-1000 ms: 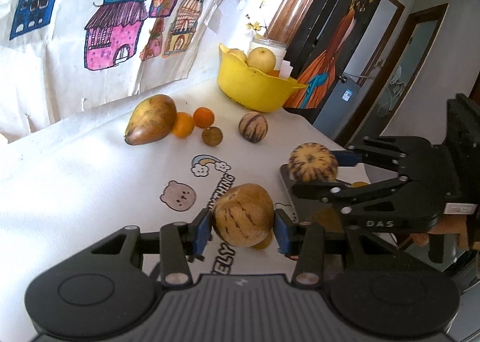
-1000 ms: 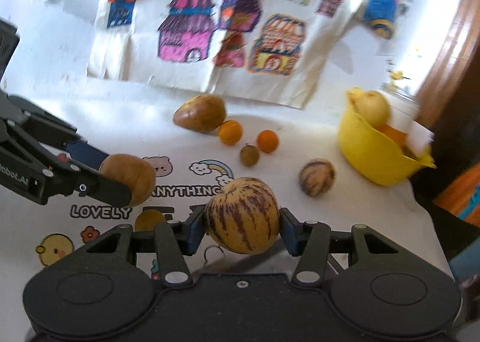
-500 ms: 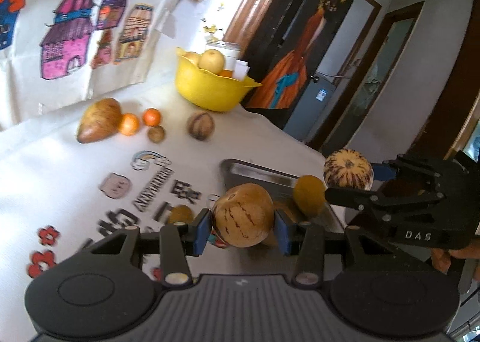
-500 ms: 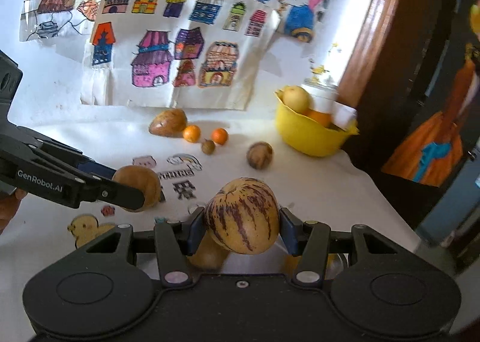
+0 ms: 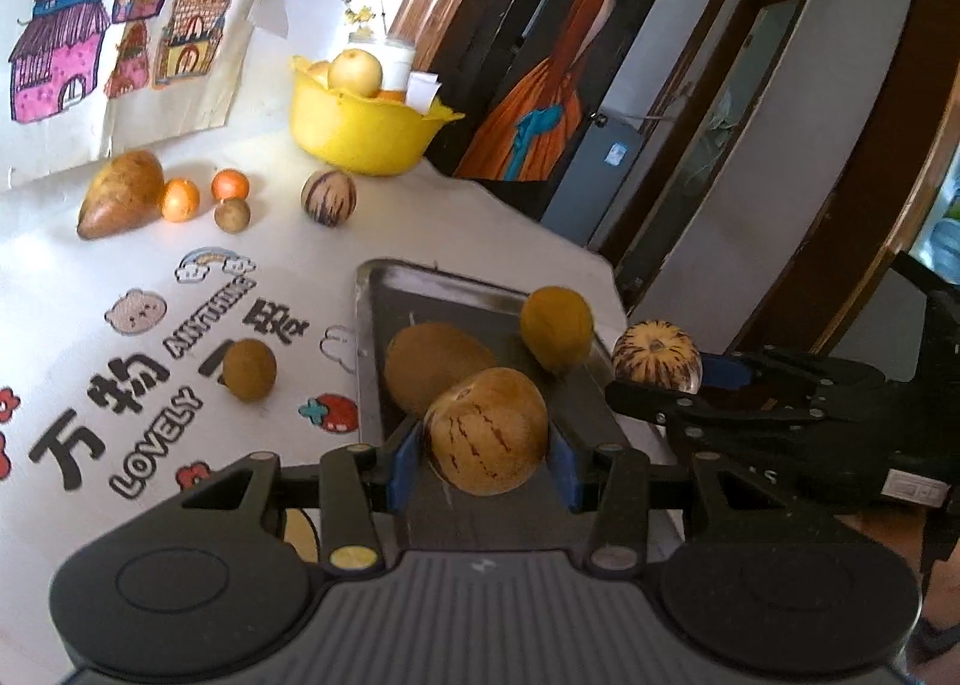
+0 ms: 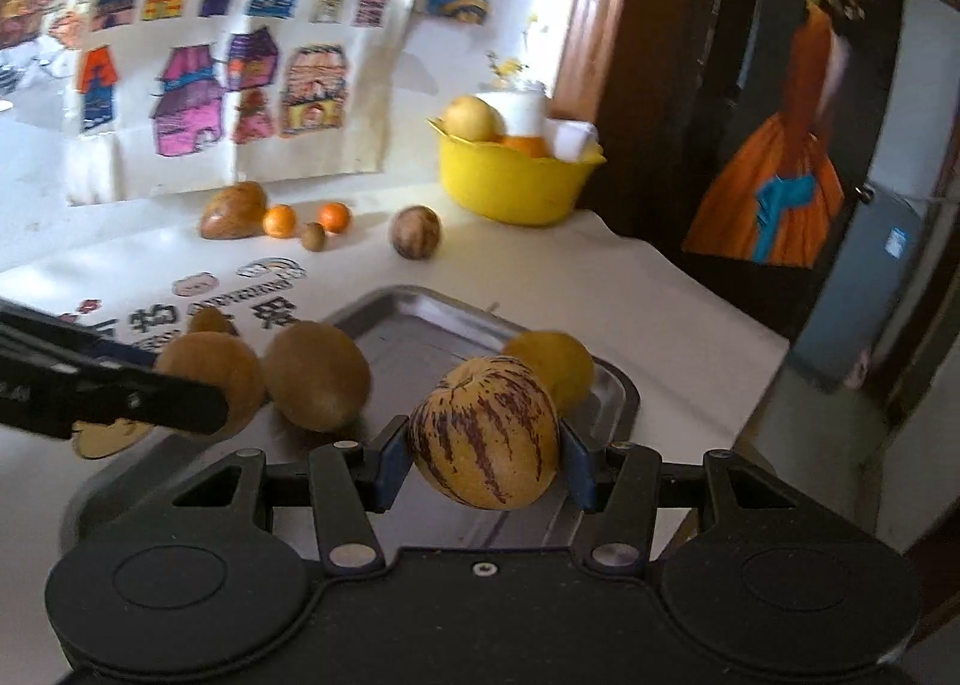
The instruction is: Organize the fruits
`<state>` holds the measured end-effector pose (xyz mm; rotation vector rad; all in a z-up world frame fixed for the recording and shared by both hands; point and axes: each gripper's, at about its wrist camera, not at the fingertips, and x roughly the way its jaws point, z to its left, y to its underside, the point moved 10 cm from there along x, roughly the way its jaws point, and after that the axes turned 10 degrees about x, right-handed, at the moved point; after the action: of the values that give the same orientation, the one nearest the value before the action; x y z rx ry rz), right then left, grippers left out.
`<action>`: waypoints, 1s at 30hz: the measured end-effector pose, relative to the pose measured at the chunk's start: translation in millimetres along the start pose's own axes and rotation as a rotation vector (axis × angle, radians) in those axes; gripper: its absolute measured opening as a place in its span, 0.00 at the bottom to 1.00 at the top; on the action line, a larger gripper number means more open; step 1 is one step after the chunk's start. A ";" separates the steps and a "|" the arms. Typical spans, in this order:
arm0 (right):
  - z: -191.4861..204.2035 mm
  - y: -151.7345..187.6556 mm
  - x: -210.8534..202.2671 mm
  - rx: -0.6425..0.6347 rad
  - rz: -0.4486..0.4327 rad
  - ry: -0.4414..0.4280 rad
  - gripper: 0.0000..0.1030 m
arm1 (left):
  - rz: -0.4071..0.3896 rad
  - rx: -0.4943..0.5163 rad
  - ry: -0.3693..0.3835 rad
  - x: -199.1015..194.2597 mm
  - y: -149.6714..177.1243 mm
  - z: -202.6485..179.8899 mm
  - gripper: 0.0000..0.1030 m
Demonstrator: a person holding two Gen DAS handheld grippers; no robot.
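- Left gripper [image 5: 486,460]: blue pads clamped on a tan pepino melon [image 5: 487,431], smooth skin, thin red dashes, blunt end toward the camera, held over the metal tray [image 5: 384,289].
- Right gripper [image 6: 483,469]: closed on a striped pepino [image 6: 485,431], purple streaks, stem end up-left, above the tray's near edge.
- In the tray: fuzzy brown oval fruit [image 5: 435,367], yellow fruit [image 5: 555,328].
- Only the left view shows the loose brown fruit [image 5: 249,370] on the printed cloth clearly.

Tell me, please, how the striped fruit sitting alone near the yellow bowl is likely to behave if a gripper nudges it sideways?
The striped fruit looks round and smooth, so it would probably roll rather than slide. The white table cover shows no lip near it, so it might wander toward the yellow bowl or the edge.
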<state>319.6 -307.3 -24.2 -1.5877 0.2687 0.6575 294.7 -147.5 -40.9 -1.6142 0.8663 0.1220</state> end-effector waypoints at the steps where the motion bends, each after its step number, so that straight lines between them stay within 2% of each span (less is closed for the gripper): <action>1: -1.1 2.3 4.3 0.007 0.007 0.005 0.52 | 0.008 -0.001 -0.006 1.8 1.4 -0.6 0.47; 7: -6.4 6.1 26.1 0.024 0.040 0.021 0.52 | 0.023 -0.022 -0.024 7.6 8.1 -2.6 0.47; 12: -10.7 9.3 37.3 0.036 0.058 0.028 0.52 | 0.030 0.021 -0.070 13.1 10.0 -3.4 0.47; 18: -15.3 14.3 47.1 0.040 0.090 0.032 0.52 | 0.046 0.041 -0.072 19.3 12.3 -6.7 0.48; 30: -14.5 15.3 45.2 0.027 0.076 0.026 0.52 | 0.052 0.020 -0.067 20.3 14.4 -4.0 0.48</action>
<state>351.4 -314.1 -62.0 -1.5672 0.3577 0.6892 299.2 -160.2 -62.3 -1.5611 0.8557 0.2027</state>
